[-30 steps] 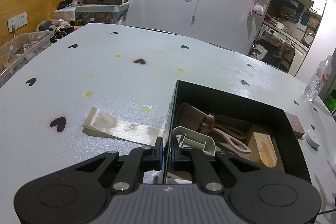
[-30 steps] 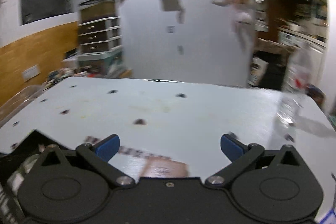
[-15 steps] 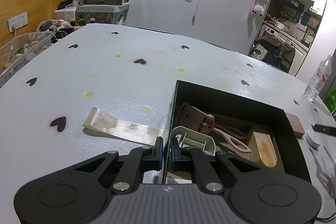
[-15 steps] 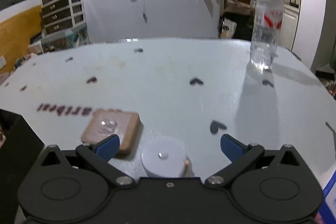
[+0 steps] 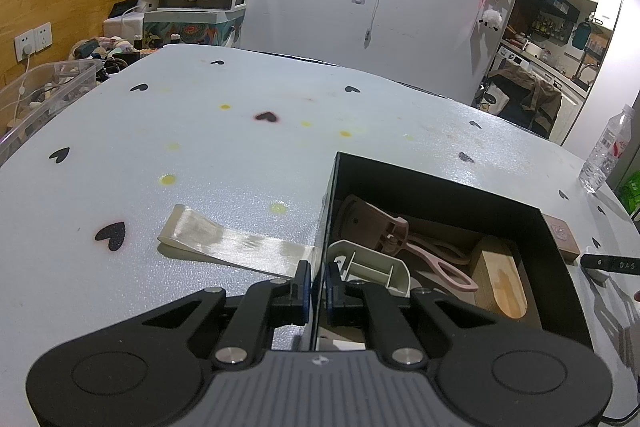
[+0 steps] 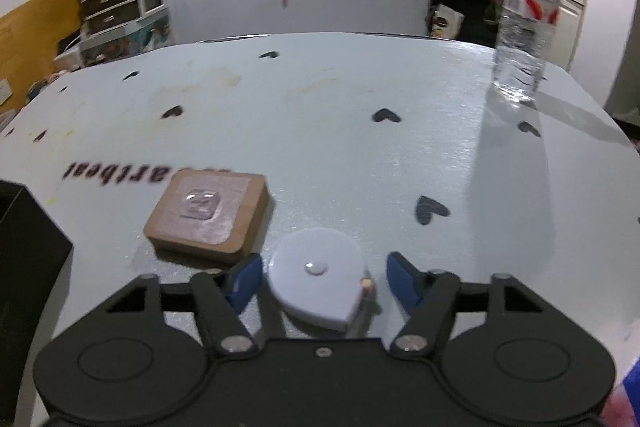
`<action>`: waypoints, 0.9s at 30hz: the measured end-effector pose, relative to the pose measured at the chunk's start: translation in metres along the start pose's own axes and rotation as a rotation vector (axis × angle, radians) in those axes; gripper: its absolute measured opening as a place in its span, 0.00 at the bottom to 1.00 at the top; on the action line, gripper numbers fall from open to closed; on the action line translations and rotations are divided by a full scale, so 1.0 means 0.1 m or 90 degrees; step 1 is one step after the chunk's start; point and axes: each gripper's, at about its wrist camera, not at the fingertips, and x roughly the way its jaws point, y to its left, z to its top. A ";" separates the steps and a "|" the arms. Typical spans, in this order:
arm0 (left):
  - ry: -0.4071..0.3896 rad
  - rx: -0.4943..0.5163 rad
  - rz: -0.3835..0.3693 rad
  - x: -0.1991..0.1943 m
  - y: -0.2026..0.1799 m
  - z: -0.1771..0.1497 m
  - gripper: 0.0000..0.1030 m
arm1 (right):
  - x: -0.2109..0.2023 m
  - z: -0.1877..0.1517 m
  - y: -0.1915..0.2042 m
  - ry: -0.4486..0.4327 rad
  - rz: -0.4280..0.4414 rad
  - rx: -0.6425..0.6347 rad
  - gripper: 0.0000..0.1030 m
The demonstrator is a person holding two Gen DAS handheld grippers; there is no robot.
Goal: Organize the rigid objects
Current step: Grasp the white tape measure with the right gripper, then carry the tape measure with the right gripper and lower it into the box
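1. The left gripper is pinching the black box wall, steadying it; several items are already lying inside.
2. The right gripper, jaws spread, is straddling the white tape measure near the table's right edge.
3. The brown block is waiting beside the box.

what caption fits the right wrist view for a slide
Open right tool straddling a white round tape measure, beside a brown square block on the table.

The left claw is pinched nearly closed, its fingers level and low over the table. The right claw is spread wide, also low, near the table's right edge.
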 end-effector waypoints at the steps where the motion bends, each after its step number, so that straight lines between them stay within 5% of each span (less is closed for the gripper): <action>1: 0.000 0.000 0.000 0.00 0.01 0.00 0.07 | 0.00 0.00 0.01 -0.002 -0.001 -0.004 0.54; 18: 0.000 0.000 0.000 0.00 0.00 0.00 0.07 | -0.03 0.00 0.03 -0.008 -0.003 -0.028 0.52; 27: 0.000 0.001 -0.001 0.00 -0.05 -0.01 0.07 | -0.48 0.21 0.22 -0.090 0.060 -0.022 0.52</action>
